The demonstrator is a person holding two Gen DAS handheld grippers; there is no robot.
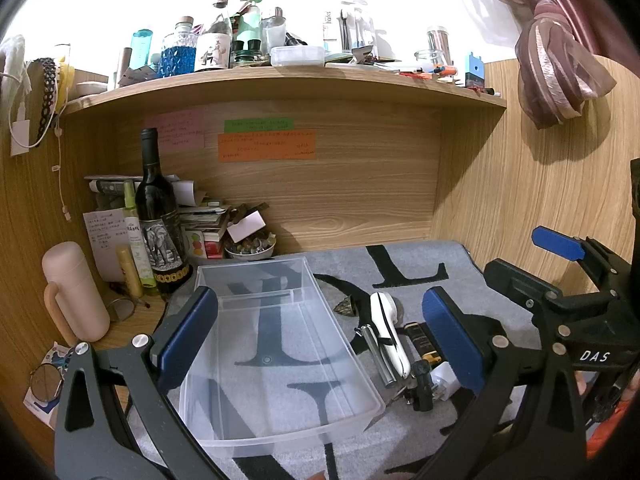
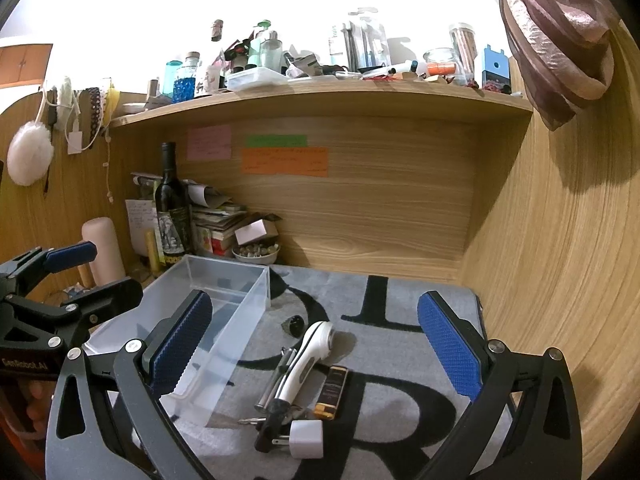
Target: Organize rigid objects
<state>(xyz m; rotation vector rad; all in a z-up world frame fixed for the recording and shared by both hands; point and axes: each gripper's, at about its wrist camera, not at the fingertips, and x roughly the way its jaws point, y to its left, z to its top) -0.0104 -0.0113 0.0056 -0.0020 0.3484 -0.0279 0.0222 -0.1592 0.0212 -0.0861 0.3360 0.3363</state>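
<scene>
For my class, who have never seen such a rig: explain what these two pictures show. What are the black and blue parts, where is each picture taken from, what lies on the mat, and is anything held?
No robot here: a person holds a hand-held gripper in each hand. Each has a camera looking forward between its two blue-padded fingers. One picture comes from the left gripper, the other from the right gripper. Both are open and hold nothing.

On the grey lettered mat stands an empty clear plastic box. Beside it lies a small pile: a white handheld device, a white plug adapter, a dark flat bar and a metal tube. A small dark object lies apart, further back.

Behind, in the corner, stands a wine bottle.
</scene>
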